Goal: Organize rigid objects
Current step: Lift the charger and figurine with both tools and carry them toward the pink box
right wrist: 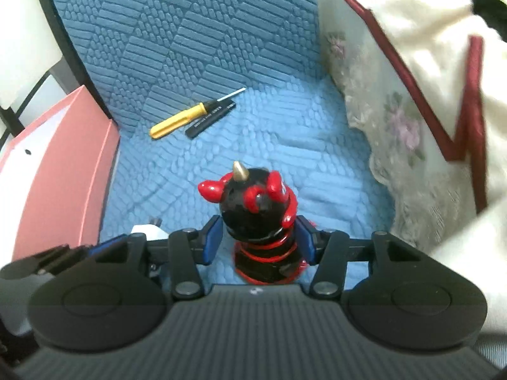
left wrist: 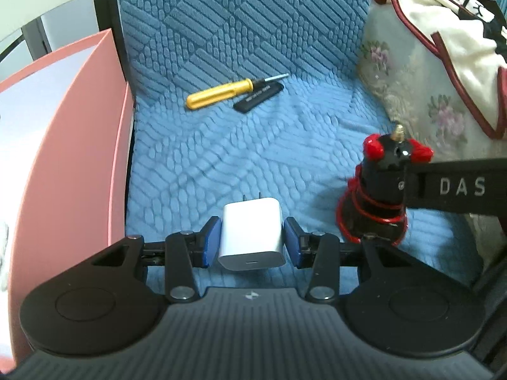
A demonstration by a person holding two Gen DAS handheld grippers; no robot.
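My left gripper (left wrist: 252, 242) is shut on a white charger block (left wrist: 250, 234), its prongs pointing away, just above the blue textured cushion (left wrist: 253, 158). To its right, a black finger (left wrist: 456, 186) of the other gripper presses on a black and red horned figurine (left wrist: 377, 186). In the right wrist view my right gripper (right wrist: 259, 240) is shut on that figurine (right wrist: 256, 209), which stands upright between the blue pads. The charger (right wrist: 147, 232) shows at lower left there. A yellow-handled screwdriver (left wrist: 218, 93) and a flat black bar (left wrist: 258, 98) lie side by side at the cushion's back.
A pink open box (left wrist: 79, 158) stands against the cushion's left edge, also the pink box (right wrist: 63, 174) in the right view. A floral pillow (left wrist: 412, 95) with white, red-trimmed cloth (right wrist: 427, 47) over it crowds the right side. The cushion's backrest (left wrist: 240, 15) rises behind.
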